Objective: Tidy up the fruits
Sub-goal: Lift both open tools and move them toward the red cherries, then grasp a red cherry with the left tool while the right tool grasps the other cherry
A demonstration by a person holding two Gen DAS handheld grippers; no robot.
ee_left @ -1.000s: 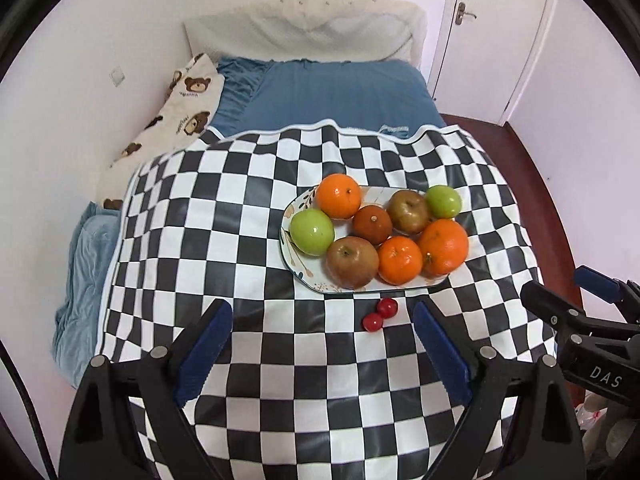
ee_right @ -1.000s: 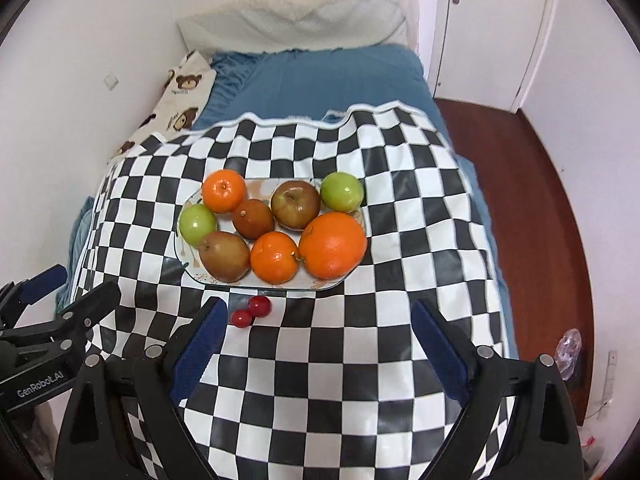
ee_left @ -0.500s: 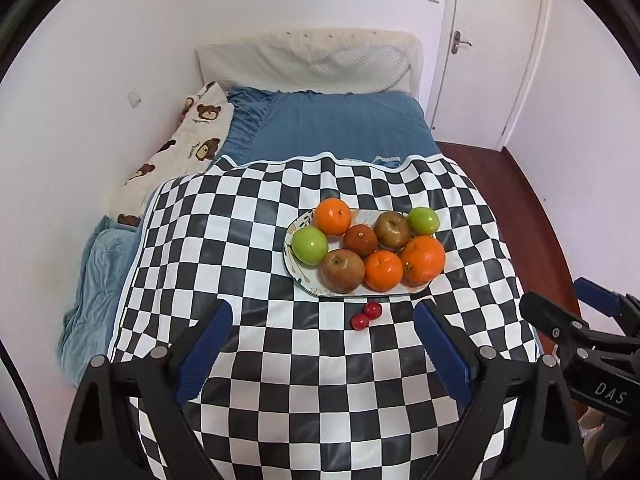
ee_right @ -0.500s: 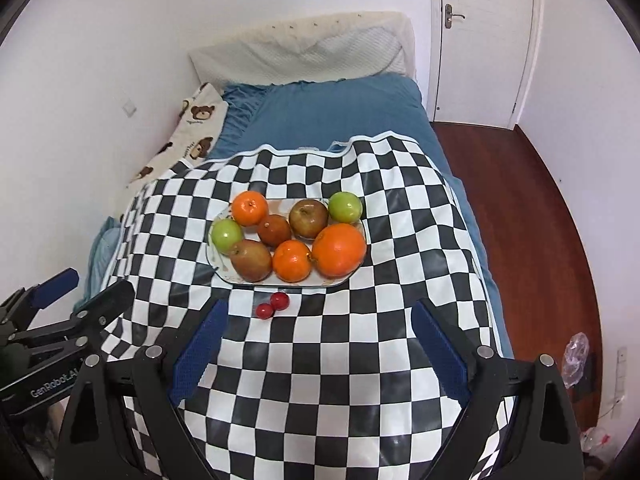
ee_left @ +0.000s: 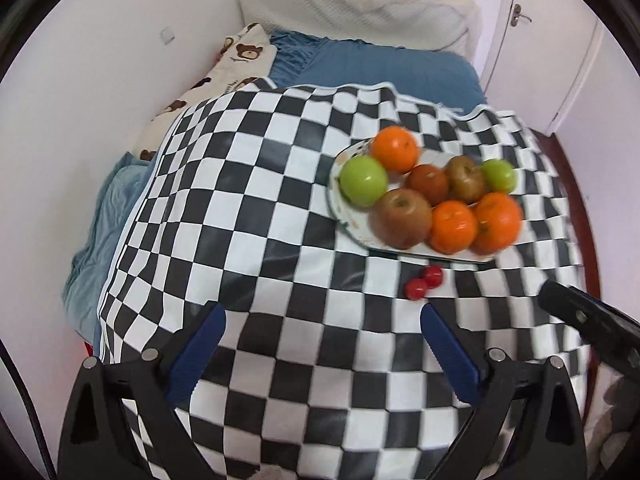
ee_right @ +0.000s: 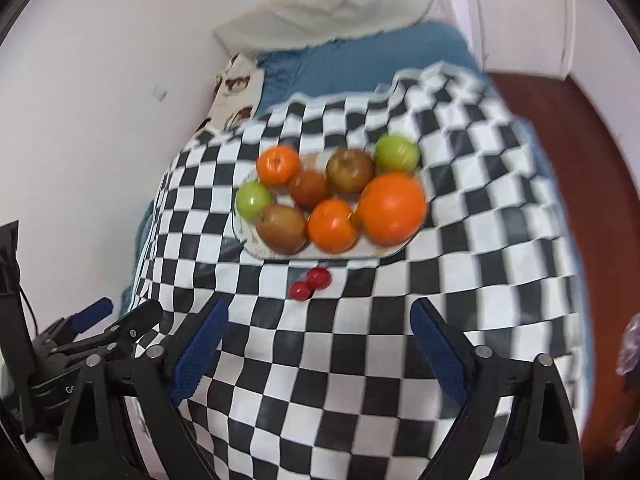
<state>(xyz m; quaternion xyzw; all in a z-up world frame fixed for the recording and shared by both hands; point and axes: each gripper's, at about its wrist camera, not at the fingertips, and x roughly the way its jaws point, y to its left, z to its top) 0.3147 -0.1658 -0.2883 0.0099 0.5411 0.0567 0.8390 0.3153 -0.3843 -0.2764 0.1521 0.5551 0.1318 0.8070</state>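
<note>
Both the left tongs and right tongs are hanging spread and empty, the left just widening, the right just narrowing, and bumping the crowded plate on the bench risks rolling the two cherries beside it away.

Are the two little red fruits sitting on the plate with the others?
No, the two red fruits lie on the checkered cloth, just off the plate.
</note>
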